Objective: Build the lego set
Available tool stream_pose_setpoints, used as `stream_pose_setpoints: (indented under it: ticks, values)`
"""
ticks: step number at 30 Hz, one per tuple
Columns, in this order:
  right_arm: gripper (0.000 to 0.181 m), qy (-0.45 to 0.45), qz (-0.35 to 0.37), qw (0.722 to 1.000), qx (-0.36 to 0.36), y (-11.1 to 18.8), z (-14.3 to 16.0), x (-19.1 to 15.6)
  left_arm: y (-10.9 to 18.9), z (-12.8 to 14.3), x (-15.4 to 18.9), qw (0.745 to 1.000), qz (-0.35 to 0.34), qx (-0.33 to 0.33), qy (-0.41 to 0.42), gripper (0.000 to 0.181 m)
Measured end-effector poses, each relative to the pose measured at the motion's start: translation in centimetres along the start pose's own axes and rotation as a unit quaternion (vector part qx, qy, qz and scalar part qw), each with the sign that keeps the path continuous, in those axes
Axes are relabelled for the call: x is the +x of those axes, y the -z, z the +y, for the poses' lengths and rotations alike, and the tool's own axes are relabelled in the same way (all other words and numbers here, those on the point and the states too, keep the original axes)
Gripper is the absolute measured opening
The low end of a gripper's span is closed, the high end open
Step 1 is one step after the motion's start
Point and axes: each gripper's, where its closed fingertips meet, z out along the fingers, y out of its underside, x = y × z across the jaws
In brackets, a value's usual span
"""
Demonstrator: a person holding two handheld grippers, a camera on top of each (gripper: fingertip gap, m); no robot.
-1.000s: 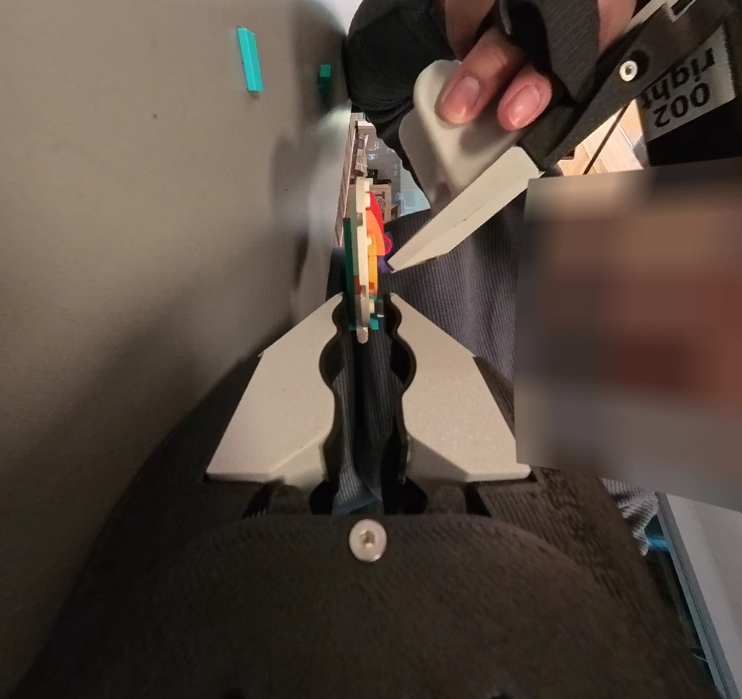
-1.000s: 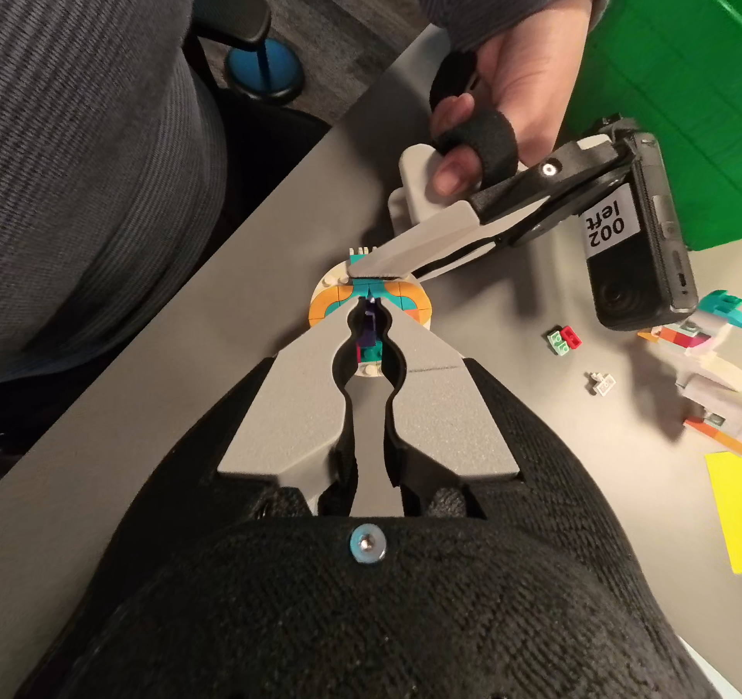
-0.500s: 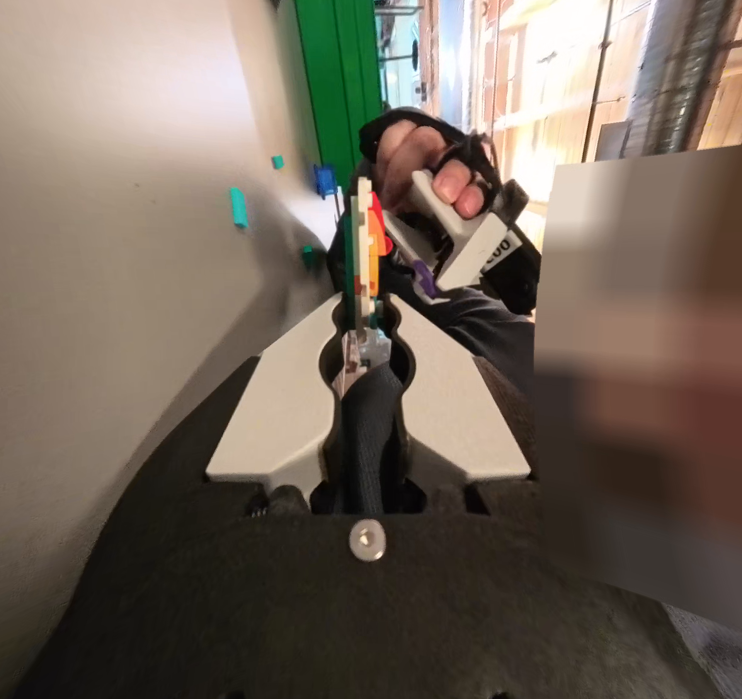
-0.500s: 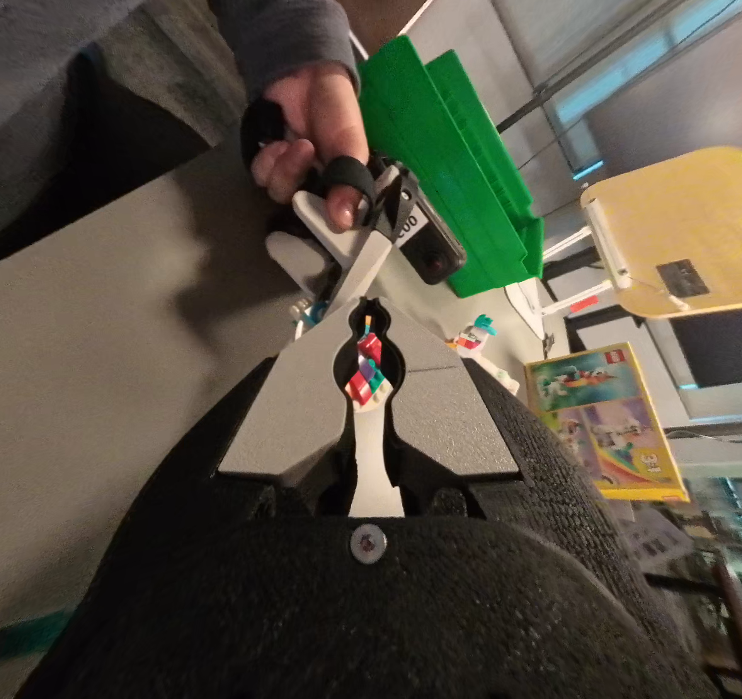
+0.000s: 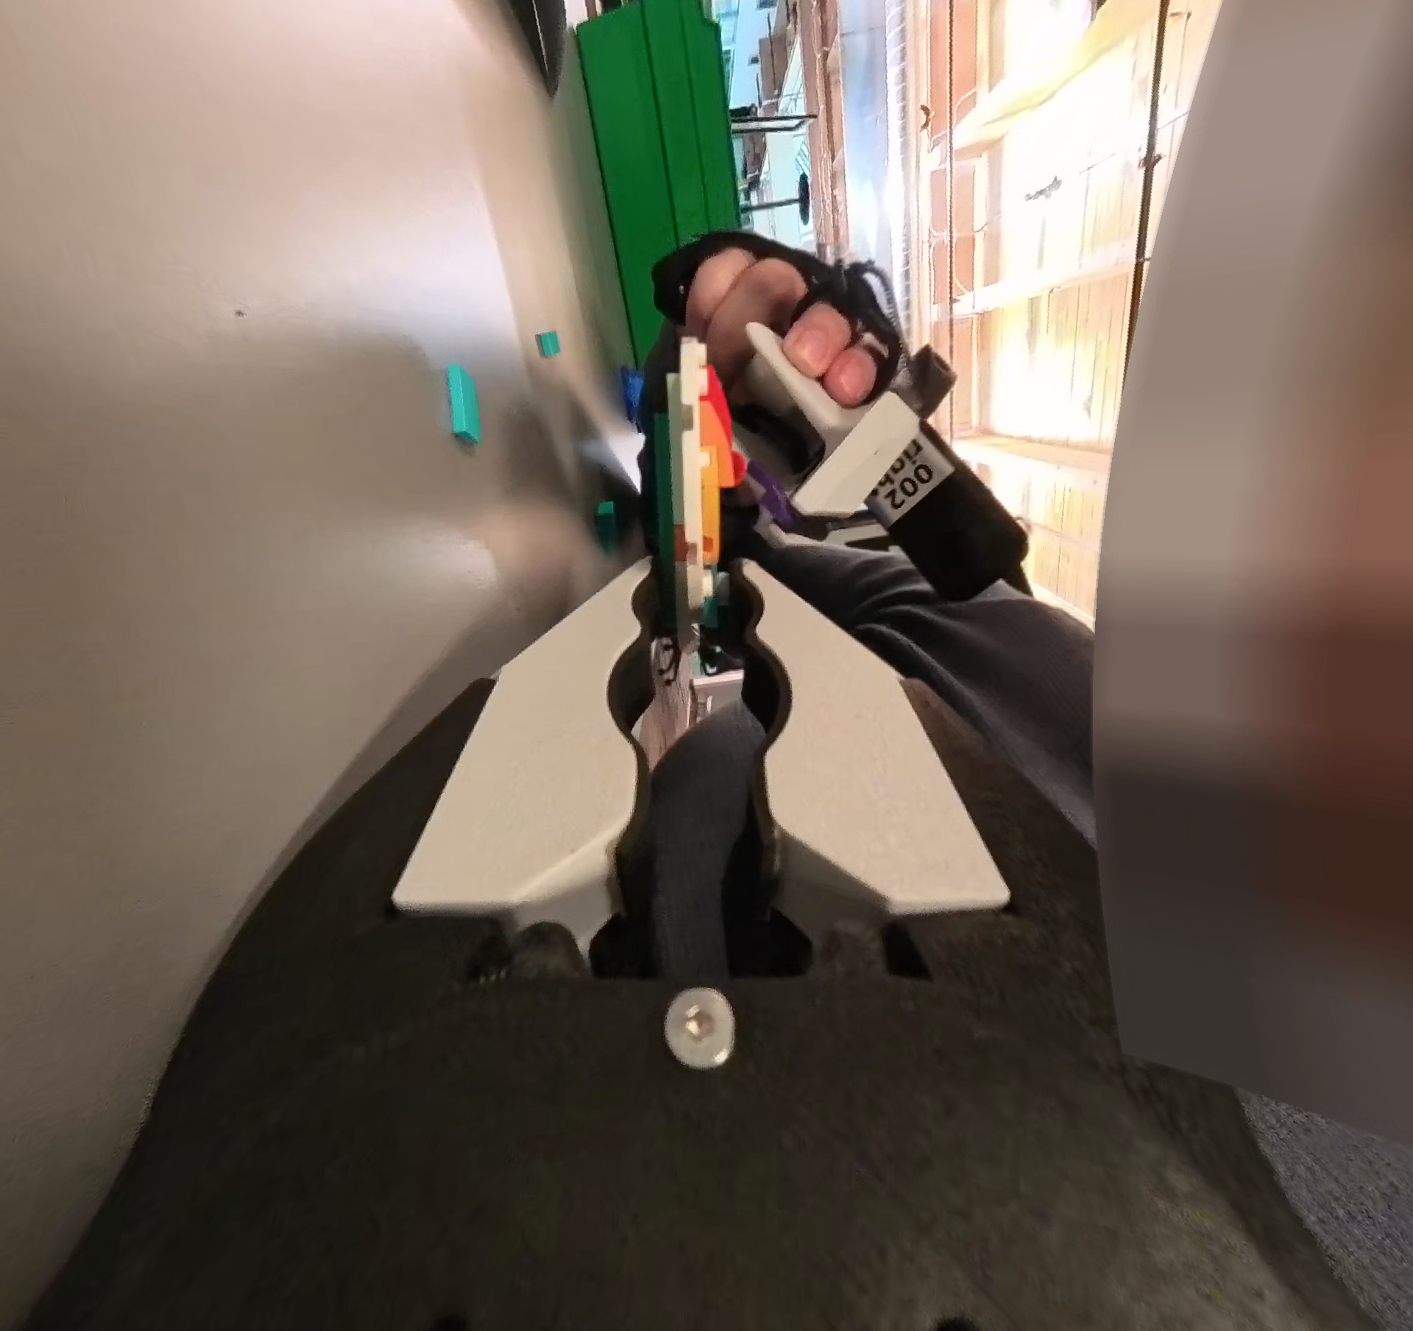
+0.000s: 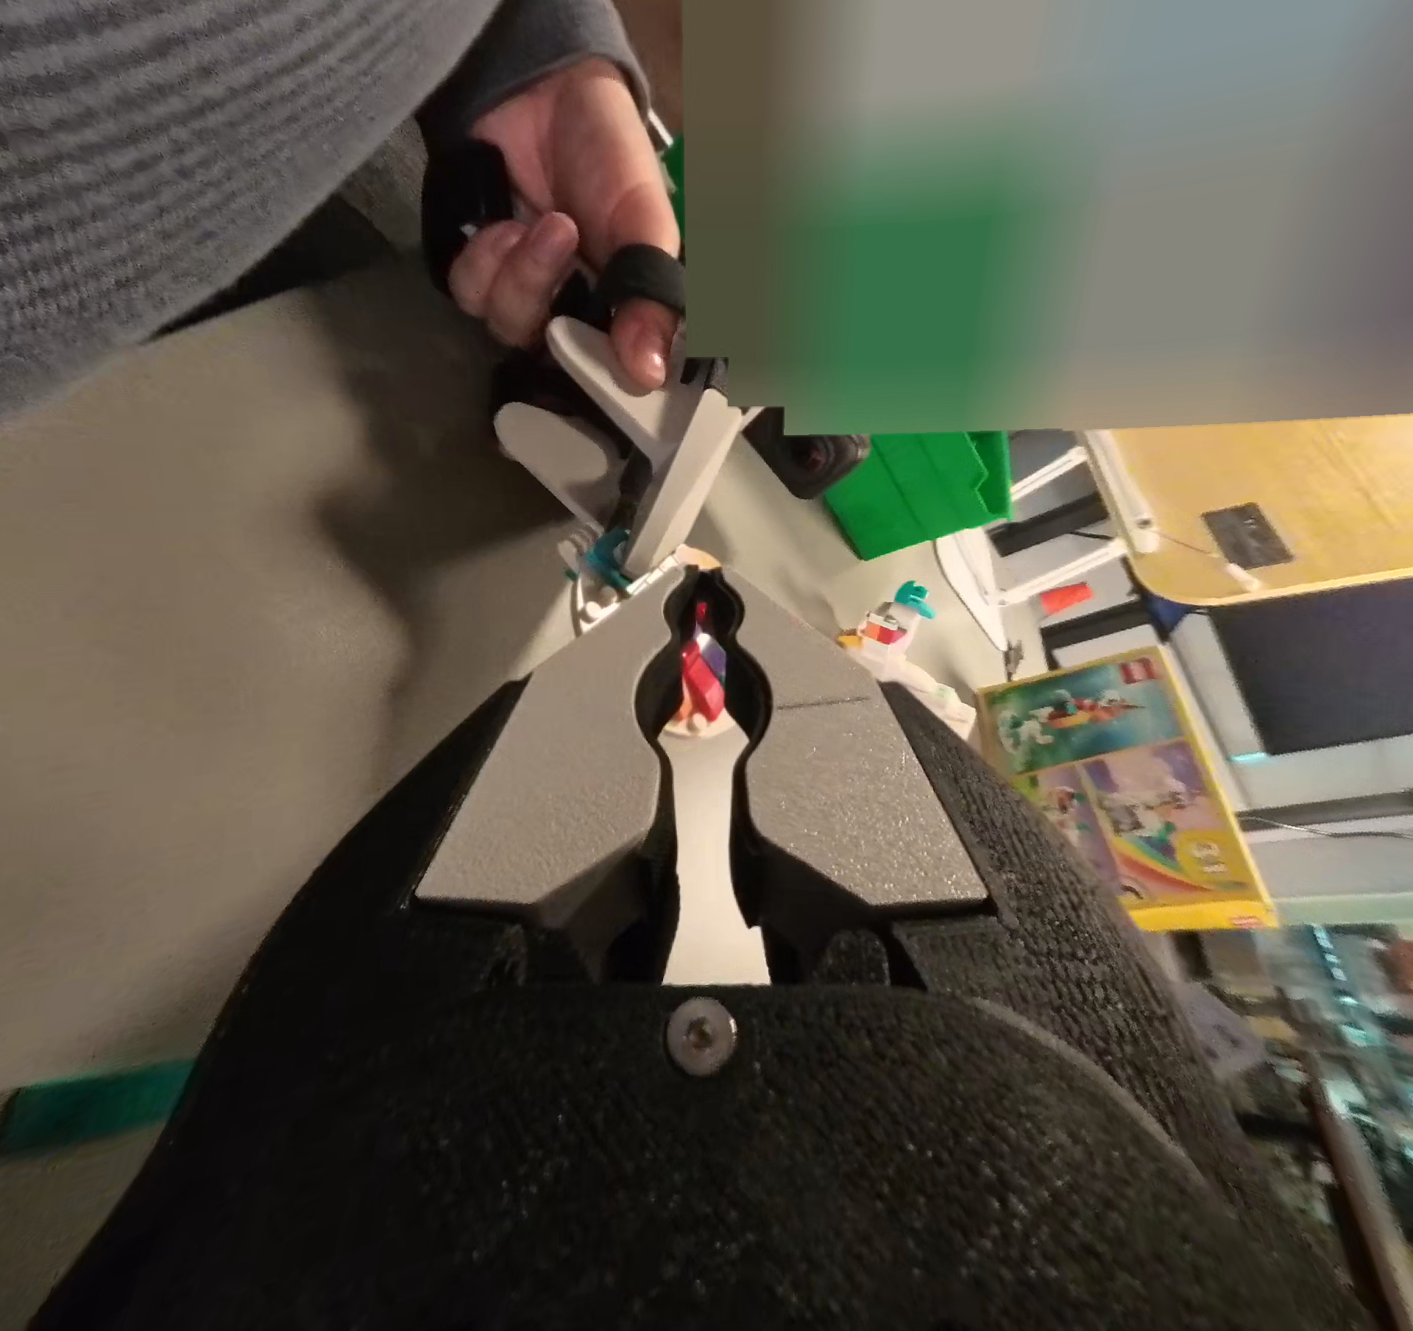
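Note:
My left gripper [image 5: 696,575] is shut on the round lego build [image 5: 692,453], a white and green disc with red, orange and yellow arcs, held edge-on above the grey table [image 5: 229,376]. My right gripper [image 5: 780,522] sits just right of the disc, shut on a small purple piece [image 5: 767,503] close to the disc's coloured face. In the right wrist view my right gripper [image 6: 700,575] has the purple piece [image 6: 716,656] between its fingers, with red bricks of the build behind. The left gripper [image 6: 642,556] pinches the disc's white edge [image 6: 596,602] there.
Teal bricks [image 5: 462,403] lie loose on the table. A green bin [image 5: 657,170] stands at the far edge. A small white and teal lego figure [image 6: 891,617] and the yellow lego box [image 6: 1109,782] lie to the right. A person's sleeve [image 5: 956,652] is close behind.
Both grippers have lifted off the table and tilted up, carrying the disc and the purple piece. The right gripper pulled slightly back from the disc's face and stays close to it.

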Motion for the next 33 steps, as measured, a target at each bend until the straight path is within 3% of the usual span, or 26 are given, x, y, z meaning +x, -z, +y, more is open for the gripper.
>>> stream_pose_setpoints:
  ticks: [13, 33]
  values:
    - [0.0, 0.044, 0.017, 0.999, -0.023, -0.4, 1.1, 0.2, -0.2, 0.3, -0.3, 1.0, -0.012, -0.014, -0.01, 0.015]
    - [0.007, -0.082, -0.051, 0.995, 0.0, -0.2, 1.3, -0.3, -0.2, 0.3, -0.2, 1.0, -0.009, -0.014, -0.007, 0.015]
